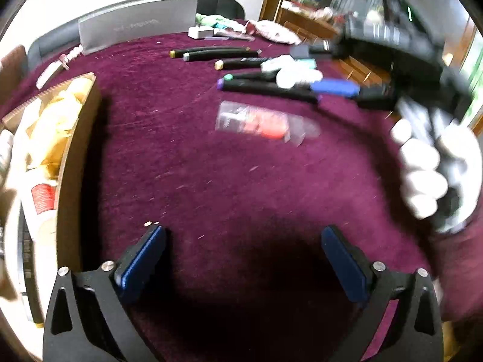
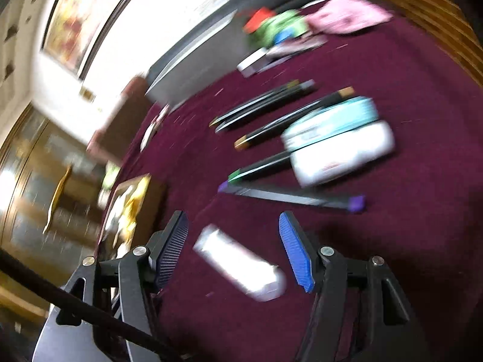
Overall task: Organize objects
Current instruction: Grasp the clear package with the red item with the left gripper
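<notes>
at the far left of the left wrist view, a cardboard box [image 1: 79, 157] sat on the maroon counter [image 1: 211, 181], holding yellow crumpled packing and a white bottle with a red label [image 1: 40, 203]. the left gripper [image 1: 243, 239] hung low over bare cloth, its jaws spread wide and holding nothing. further in, a clear plastic packet with something red inside [image 1: 265, 123] lay flat near the middle. beyond it a row of black markers [image 1: 241, 69] lay roughly side by side, with a purple-capped marker [image 1: 265, 86] nearest, and two white and teal containers [image 1: 286, 71] resting among them. a grey box [image 1: 135, 28] stood at the back edge. to the right, the right gripper [image 1: 347, 87] reached in over the markers, held by a white-gloved hand [image 1: 437, 166]; blur hid its fingertips there.

from the right wrist view, the right gripper [image 2: 234, 236] had its jaws wide apart with the packet [image 2: 241, 267] showing blurred between them, whether touched i cannot tell. the markers [image 2: 265, 102] and containers [image 2: 341, 147] lay beyond
</notes>
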`<state>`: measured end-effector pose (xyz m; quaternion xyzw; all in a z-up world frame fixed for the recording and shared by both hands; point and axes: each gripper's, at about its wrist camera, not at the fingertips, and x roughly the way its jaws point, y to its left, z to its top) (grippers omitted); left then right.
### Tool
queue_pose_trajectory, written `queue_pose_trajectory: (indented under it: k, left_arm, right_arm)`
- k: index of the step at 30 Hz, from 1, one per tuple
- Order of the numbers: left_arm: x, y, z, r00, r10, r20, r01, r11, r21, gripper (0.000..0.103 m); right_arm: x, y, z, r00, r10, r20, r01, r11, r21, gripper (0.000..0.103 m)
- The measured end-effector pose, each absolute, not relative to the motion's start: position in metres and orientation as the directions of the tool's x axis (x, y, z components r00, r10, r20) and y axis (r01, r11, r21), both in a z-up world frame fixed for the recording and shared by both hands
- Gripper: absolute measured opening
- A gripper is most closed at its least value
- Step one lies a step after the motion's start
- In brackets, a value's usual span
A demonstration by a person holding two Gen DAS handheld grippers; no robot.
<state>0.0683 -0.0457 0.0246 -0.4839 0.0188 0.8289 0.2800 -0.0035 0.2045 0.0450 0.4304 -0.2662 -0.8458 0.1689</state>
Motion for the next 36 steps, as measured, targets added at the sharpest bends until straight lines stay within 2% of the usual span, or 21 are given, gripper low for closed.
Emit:
queue_pose_trajectory:
  k: [3, 7, 11, 14, 17, 20, 22, 28, 33, 36]
  left_arm:
    - [0.054, -0.044, 0.043, -0.423, 0.495, -0.759, -0.463, -0.838, -0.289, 0.098]
    - [0.036, -0.004, 0.069, -0.502, 0.527, -0.686, -0.631, -0.765, -0.125, 0.098]
    - [0.014, 0.046, 0.060, -0.474, 0.467, -0.746, -0.759, -0.646, 0.078, 0.098]
    - [0.000, 0.067, 0.046, -0.460, 0.423, -0.781, -0.797, -0.584, 0.153, 0.097]
    - [-0.011, 0.074, 0.028, -0.397, 0.405, -0.824, -0.831, -0.539, 0.136, 0.097]
    - [-0.011, 0.081, 0.007, -0.289, 0.374, -0.881, -0.860, -0.505, 0.068, 0.097]
    - [-0.011, 0.076, 0.007, -0.230, 0.401, -0.887, -0.861, -0.509, -0.006, 0.096]
    - [0.017, 0.066, 0.024, -0.054, 0.474, -0.879, -0.883, -0.434, -0.179, 0.082]
    - [0.015, 0.081, 0.022, -0.293, 0.371, -0.881, -0.807, -0.590, 0.020, 0.084]
    - [0.016, 0.087, 0.023, -0.357, 0.379, -0.854, -0.746, -0.666, 0.016, 0.082]
  right_arm:
    - [0.005, 0.227, 0.043, -0.650, -0.454, -0.609, 0.006, -0.805, 0.594, 0.062]
    - [0.011, 0.244, 0.042, -0.692, -0.428, -0.581, -0.018, -0.795, 0.607, 0.063]
    - [0.008, 0.259, 0.037, -0.688, -0.448, -0.571, -0.047, -0.758, 0.650, 0.063]
    - [0.005, 0.265, 0.037, -0.706, -0.440, -0.555, -0.060, -0.743, 0.667, 0.065]
    - [0.005, 0.269, 0.037, -0.718, -0.435, -0.544, -0.072, -0.731, 0.679, 0.068]
    - [0.004, 0.270, 0.038, -0.717, -0.446, -0.535, -0.071, -0.718, 0.693, 0.068]
    - [0.004, 0.270, 0.037, -0.714, -0.451, -0.535, -0.068, -0.717, 0.694, 0.068]
    - [0.001, 0.266, 0.030, -0.692, -0.468, -0.549, -0.072, -0.713, 0.698, 0.068]
    - [-0.001, 0.265, 0.025, -0.683, -0.459, -0.568, -0.090, -0.719, 0.690, 0.068]
    - [-0.001, 0.266, 0.023, -0.684, -0.443, -0.580, -0.103, -0.728, 0.677, 0.068]
